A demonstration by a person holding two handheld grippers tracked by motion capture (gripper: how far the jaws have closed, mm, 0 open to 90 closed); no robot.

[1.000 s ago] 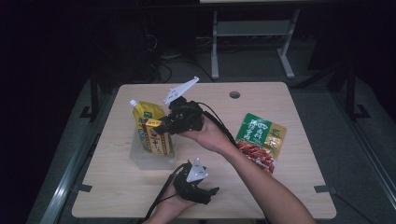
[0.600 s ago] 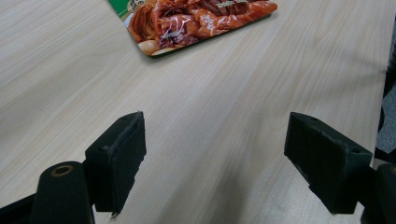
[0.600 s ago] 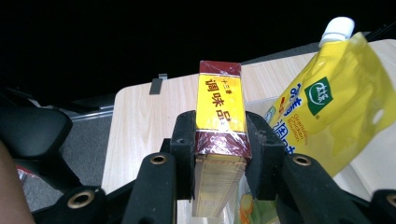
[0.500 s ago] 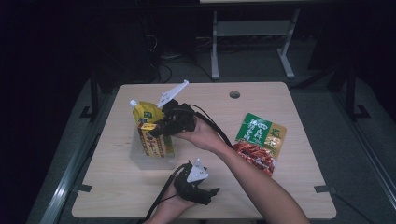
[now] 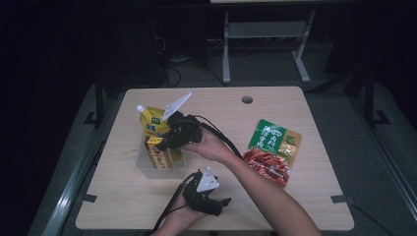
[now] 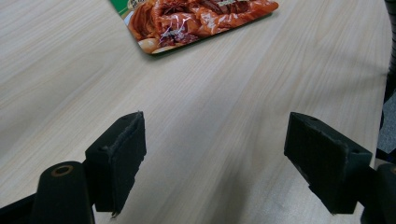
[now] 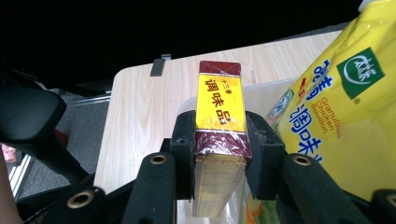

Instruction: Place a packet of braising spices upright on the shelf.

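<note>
A maroon and yellow box (image 7: 220,103) is clamped between the jaws of my right gripper (image 7: 219,142). In the high view the right gripper (image 5: 164,142) holds this box (image 5: 161,156) upright inside a clear plastic tub (image 5: 147,169), beside a yellow chicken-seasoning pouch (image 5: 151,123) that stands in the same tub. The pouch (image 7: 336,107) is right next to the box. My left gripper (image 5: 219,204) rests low near the table's front edge, its jaws wide apart (image 6: 215,163) over bare wood.
A green and red food packet (image 5: 271,150) lies flat on the right half of the table, and its red end (image 6: 196,18) lies ahead of the left gripper. A cable hole (image 5: 247,100) is near the far edge. Black cables trail from both grippers.
My right gripper has carried the box left and down, from above the tub's right side into the tub beside the pouch. The left gripper has barely moved.
</note>
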